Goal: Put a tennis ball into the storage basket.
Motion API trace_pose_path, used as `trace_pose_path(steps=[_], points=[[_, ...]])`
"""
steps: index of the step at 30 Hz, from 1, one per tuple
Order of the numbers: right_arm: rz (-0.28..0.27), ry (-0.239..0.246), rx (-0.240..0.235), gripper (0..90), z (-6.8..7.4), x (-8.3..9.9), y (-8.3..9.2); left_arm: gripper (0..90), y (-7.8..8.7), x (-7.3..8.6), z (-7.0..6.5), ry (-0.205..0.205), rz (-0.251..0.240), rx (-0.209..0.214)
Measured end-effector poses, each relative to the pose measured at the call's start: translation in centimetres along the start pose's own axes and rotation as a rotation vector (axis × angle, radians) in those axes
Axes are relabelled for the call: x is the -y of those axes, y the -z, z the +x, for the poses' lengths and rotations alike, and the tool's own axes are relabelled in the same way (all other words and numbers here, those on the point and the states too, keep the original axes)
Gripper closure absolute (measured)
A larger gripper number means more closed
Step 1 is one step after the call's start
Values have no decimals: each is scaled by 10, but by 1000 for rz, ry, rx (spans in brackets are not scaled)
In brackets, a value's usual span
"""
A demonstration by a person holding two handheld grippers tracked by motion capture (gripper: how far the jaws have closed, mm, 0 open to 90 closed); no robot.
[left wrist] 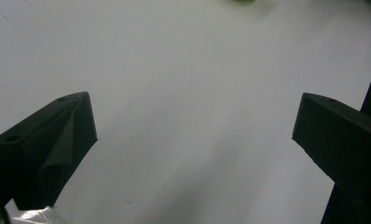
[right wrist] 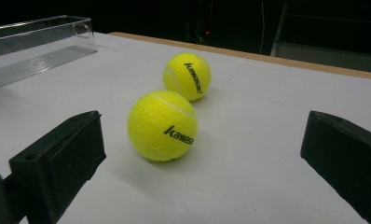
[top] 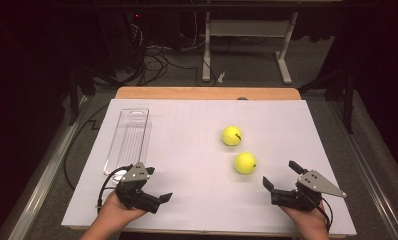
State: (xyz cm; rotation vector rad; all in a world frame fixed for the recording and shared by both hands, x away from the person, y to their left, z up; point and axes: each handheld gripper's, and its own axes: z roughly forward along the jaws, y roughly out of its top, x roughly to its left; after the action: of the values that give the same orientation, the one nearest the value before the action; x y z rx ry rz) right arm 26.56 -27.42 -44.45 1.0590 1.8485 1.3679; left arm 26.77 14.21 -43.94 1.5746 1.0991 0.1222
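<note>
Two yellow tennis balls lie on the white table top (top: 187,165), right of its middle: a near ball (top: 245,163) and a far ball (top: 231,135). My right gripper (top: 281,175) rests near the front right edge, open, its jaws pointing at the near ball from a short way off. In the right gripper view the near ball (right wrist: 162,125) sits ahead between the spread jaws, untouched, and the far ball (right wrist: 187,76) lies just behind it. My left gripper (top: 158,184) is at the front left, open, over bare table. Nothing lies between the jaws of the left gripper (left wrist: 193,135).
A long clear plastic tray (top: 128,140) lies along the table's left side, its near end beside my left gripper; the tray (right wrist: 34,46) is also at the upper left of the right gripper view. Beyond the table's wooden far edge (top: 207,93) are cables and desk legs.
</note>
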Motion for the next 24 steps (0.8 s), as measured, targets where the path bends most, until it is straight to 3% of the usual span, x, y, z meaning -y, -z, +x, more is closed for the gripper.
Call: trace_pose_path(steps=[10,24], points=[[10,4,-5,3,0,1,-2,8,-10,8,-2,17,124,-51],[45,17,-19,3,2,2,-5,7,-18,12,-1,55,234,-121]])
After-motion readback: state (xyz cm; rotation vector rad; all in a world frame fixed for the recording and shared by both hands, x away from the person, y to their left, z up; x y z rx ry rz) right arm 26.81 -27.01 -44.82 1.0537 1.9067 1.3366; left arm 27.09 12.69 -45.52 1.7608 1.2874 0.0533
